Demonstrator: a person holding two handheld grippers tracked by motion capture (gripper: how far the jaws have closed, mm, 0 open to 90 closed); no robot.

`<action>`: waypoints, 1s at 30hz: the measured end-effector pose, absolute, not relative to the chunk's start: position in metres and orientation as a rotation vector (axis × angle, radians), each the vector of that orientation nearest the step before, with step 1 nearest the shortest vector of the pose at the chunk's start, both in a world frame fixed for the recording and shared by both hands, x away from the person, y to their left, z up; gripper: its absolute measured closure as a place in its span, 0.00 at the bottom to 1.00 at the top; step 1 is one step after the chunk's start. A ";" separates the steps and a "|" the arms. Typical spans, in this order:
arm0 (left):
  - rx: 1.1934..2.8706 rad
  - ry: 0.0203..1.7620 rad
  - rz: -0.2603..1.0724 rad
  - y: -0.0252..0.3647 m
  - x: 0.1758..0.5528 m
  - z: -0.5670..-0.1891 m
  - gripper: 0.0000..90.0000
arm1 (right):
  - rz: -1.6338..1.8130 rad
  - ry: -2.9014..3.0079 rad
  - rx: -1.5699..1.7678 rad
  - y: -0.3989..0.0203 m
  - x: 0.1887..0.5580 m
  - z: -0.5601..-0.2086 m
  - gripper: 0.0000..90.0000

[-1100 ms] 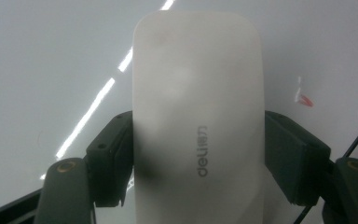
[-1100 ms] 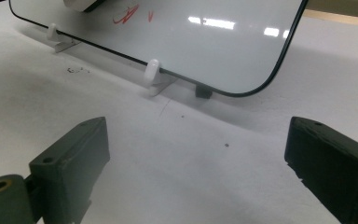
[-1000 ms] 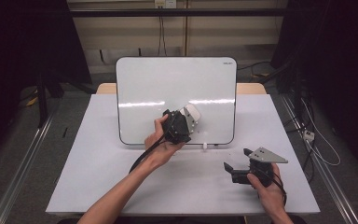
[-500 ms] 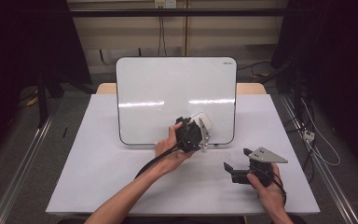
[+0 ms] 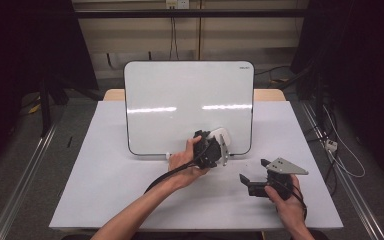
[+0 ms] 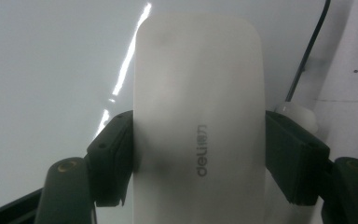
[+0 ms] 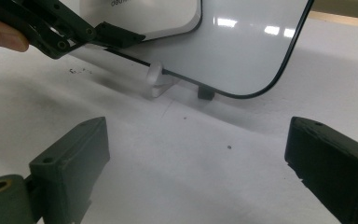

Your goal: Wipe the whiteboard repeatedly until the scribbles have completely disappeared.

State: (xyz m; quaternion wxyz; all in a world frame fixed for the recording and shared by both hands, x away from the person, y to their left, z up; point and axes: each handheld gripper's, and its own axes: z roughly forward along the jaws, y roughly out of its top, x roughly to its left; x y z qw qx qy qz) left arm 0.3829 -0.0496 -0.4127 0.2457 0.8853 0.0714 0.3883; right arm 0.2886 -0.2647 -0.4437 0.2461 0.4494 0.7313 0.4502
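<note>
My white worktop (image 5: 105, 185) carries the glossy white rectangular whiteboard (image 5: 180, 95), propped upright near its far edge. Since a second ago my left tongs (image 5: 219, 150) have slid right and down along the board's face toward its lower right corner; my right tongs (image 5: 252, 182) have stayed put near the worktop's right front corner, jaws wide apart, empty. The left tongs are clamped on the smooth white oblong plastic eraser (image 6: 200, 121) with grey lettering, pressed against the board.

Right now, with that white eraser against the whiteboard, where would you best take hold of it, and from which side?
Across its two long flat sides, coming from behind its back, away from the board. The eraser is a slim rounded block, so the fingers of the left gripper sit squarely on its narrow width, as they do now, leaving its wiping face toward the whiteboard.
</note>
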 end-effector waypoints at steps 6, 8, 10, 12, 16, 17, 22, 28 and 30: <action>2.420 0.219 1.077 -0.051 0.383 -0.411 0.35 | 1.229 1.992 1.227 -0.266 0.288 -0.444 0.07; 2.422 0.225 1.075 -0.049 0.384 -0.410 0.35 | 1.230 1.991 1.231 -0.267 0.288 -0.444 0.07; 2.423 0.233 1.080 -0.047 0.385 -0.408 0.35 | 1.230 1.988 1.233 -0.267 0.288 -0.444 0.07; 2.415 0.251 1.068 -0.043 0.388 -0.407 0.35 | 1.228 1.987 1.234 -0.267 0.288 -0.444 0.07; 2.409 0.300 1.056 -0.032 0.393 -0.400 0.35 | 1.226 1.989 1.234 -0.267 0.287 -0.444 0.07; 2.404 0.310 1.055 -0.028 0.395 -0.399 0.35 | 1.227 1.989 1.235 -0.267 0.287 -0.444 0.07; 2.348 0.392 1.036 -0.009 0.405 -0.390 0.35 | 1.227 1.988 1.234 -0.267 0.288 -0.444 0.07; 2.304 0.474 1.039 0.017 0.419 -0.376 0.35 | 1.227 1.986 1.234 -0.267 0.288 -0.444 0.07; 2.284 0.513 1.029 0.027 0.424 -0.371 0.35 | 1.226 1.986 1.236 -0.267 0.288 -0.444 0.07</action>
